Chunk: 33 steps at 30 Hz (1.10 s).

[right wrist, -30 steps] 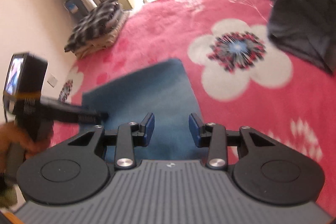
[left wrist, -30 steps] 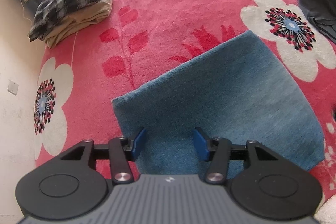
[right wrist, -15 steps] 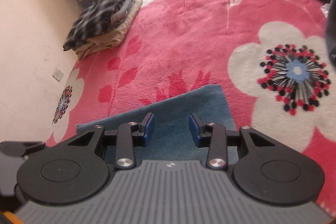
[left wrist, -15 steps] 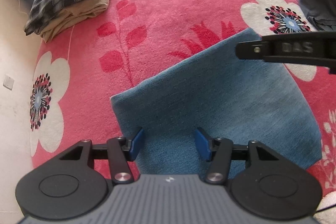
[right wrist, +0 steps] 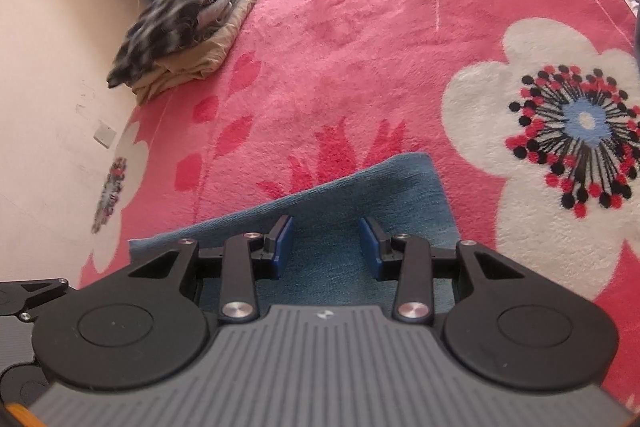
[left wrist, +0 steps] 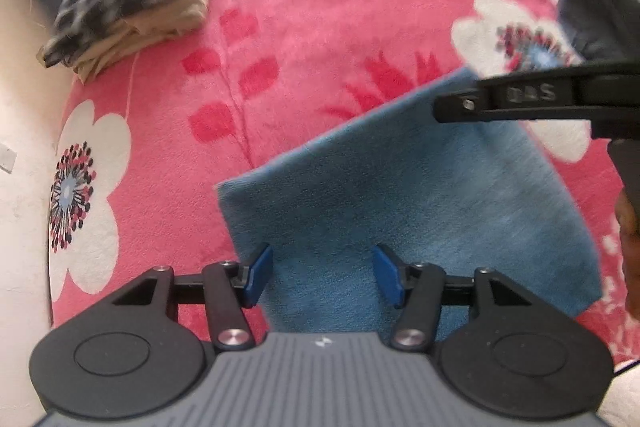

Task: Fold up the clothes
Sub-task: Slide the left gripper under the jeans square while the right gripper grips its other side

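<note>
Both our jaws stand open and hold nothing: the left gripper hovers over the near edge of the folded blue denim garment, the right gripper over its far right corner. The garment lies flat on the pink flowered blanket; we judge the next move is to pinch an edge and fold it over, or carry it toward the folded pile beyond. Since a second ago, the right gripper has swung across into the left camera's view.
</note>
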Tool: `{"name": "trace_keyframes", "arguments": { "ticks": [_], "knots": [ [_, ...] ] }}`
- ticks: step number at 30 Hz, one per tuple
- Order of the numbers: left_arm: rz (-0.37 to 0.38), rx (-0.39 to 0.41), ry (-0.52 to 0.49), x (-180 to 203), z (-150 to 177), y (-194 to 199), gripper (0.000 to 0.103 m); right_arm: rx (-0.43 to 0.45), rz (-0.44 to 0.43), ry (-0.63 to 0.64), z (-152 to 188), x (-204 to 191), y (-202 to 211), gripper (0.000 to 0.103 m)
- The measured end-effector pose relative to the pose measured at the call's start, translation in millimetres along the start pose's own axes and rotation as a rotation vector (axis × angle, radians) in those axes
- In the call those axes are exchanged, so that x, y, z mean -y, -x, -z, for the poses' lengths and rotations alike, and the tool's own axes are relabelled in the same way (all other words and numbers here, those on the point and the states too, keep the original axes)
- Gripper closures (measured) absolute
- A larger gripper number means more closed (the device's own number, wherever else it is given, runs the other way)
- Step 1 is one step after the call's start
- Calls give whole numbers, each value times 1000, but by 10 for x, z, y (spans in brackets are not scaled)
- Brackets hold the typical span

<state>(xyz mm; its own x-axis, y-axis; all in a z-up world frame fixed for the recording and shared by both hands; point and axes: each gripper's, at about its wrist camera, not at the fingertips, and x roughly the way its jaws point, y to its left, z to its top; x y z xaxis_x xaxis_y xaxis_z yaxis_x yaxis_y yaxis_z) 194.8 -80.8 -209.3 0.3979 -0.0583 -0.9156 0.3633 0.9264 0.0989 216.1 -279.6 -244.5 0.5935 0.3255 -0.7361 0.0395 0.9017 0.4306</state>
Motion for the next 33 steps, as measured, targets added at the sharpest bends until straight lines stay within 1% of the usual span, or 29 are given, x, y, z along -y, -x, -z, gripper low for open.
{"name": "trace_keyframes", "arguments": {
  "ticks": [1, 2, 3, 5, 7, 9, 11, 13, 16, 18, 20, 22, 24, 27, 28, 30, 31, 32, 33],
  "knots": [
    [13, 33, 18, -93, 47, 81, 39, 9, -12, -1, -5, 18, 61, 66],
    [28, 63, 38, -197, 97, 156, 33, 22, -31, -3, -1, 55, 149, 62],
    [48, 81, 62, -315, 155, 204, 31, 32, -54, -9, 6, 113, 248, 60],
    [99, 84, 113, -530, 277, 210, 24, 33, -100, -31, 57, 279, 417, 49],
    [171, 37, 172, -717, 384, 87, 24, 12, -134, -74, 139, 499, 519, 44],
    [258, -4, 248, -889, 485, -68, 24, -16, -151, -133, 220, 730, 555, 42],
    [370, -24, 318, -1017, 550, -230, 24, -42, -171, -221, 303, 978, 561, 41],
    [455, -22, 356, -1083, 586, -366, 24, -62, -214, -313, 392, 1197, 528, 39],
    [544, -28, 396, -1148, 585, -579, 24, -108, -295, -411, 493, 1427, 391, 34],
    [590, -39, 415, -1165, 545, -712, 24, -151, -339, -440, 525, 1493, 241, 33],
    [618, -46, 404, -1158, 487, -803, 24, -180, -390, -447, 524, 1499, 90, 31],
    [640, -46, 379, -1136, 415, -869, 24, -193, -445, -442, 455, 1465, -43, 29],
    [654, -45, 363, -1102, 342, -931, 23, -205, -499, -433, 368, 1418, -177, 28],
    [672, -34, 358, -1043, 228, -1001, 23, -228, -533, -398, 209, 1305, -388, 27],
    [676, -31, 358, -1018, 197, -1024, 21, -233, -543, -387, 162, 1267, -447, 25],
    [686, -28, 360, -988, 197, -1031, 20, -244, -562, -365, 84, 1197, -542, 24],
    [694, -29, 359, -989, 213, -1018, 20, -249, -569, -355, 82, 1188, -532, 24],
    [710, -38, 356, -1011, 243, -996, 23, -256, -579, -349, 88, 1194, -509, 25],
    [732, -59, 354, -1033, 279, -982, 25, -272, -590, -349, 109, 1205, -484, 25]
  ]
}}
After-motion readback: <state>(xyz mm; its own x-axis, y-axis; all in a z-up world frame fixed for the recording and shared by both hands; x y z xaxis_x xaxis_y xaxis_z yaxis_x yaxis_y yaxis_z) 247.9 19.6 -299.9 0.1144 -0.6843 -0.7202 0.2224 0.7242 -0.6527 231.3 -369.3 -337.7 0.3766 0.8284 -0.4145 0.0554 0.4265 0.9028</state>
